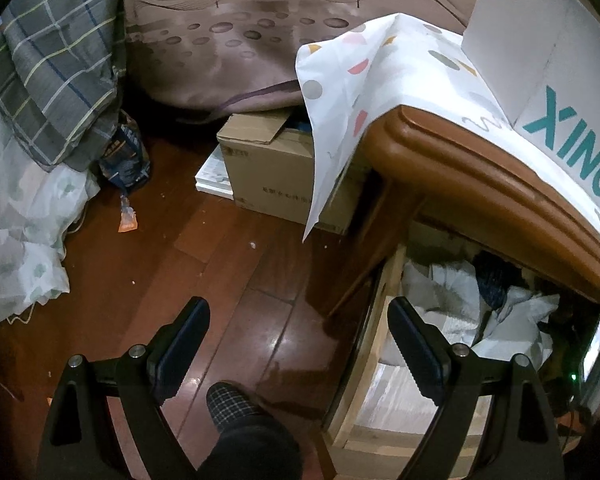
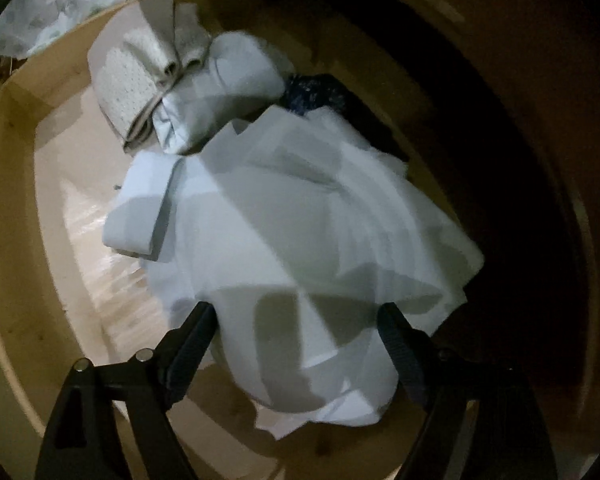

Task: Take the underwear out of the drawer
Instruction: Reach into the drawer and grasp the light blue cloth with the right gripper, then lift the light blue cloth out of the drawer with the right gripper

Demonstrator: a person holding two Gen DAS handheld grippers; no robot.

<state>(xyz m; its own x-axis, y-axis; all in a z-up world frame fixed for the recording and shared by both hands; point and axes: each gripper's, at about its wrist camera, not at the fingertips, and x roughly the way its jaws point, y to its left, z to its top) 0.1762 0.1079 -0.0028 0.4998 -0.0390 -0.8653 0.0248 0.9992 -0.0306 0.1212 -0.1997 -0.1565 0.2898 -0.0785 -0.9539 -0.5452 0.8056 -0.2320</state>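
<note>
Pale wooden drawer (image 2: 16,216) stands pulled out, with crumpled white underwear (image 2: 300,240) heaped inside. The left gripper (image 1: 300,344) hangs spread and empty over the dark floor (image 1: 228,264) beside it. The right gripper (image 2: 296,344) is spread, its fingers (image 2: 192,340) flanking the underwear without pinching it.

Both fisheye views bend hard at their dark rims. Glare streaks the wooden floor (image 1: 276,344) between the left jaws. The white cloth (image 2: 300,240) beyond the right jaws is motion-blurred, shadow deep to its right.
</note>
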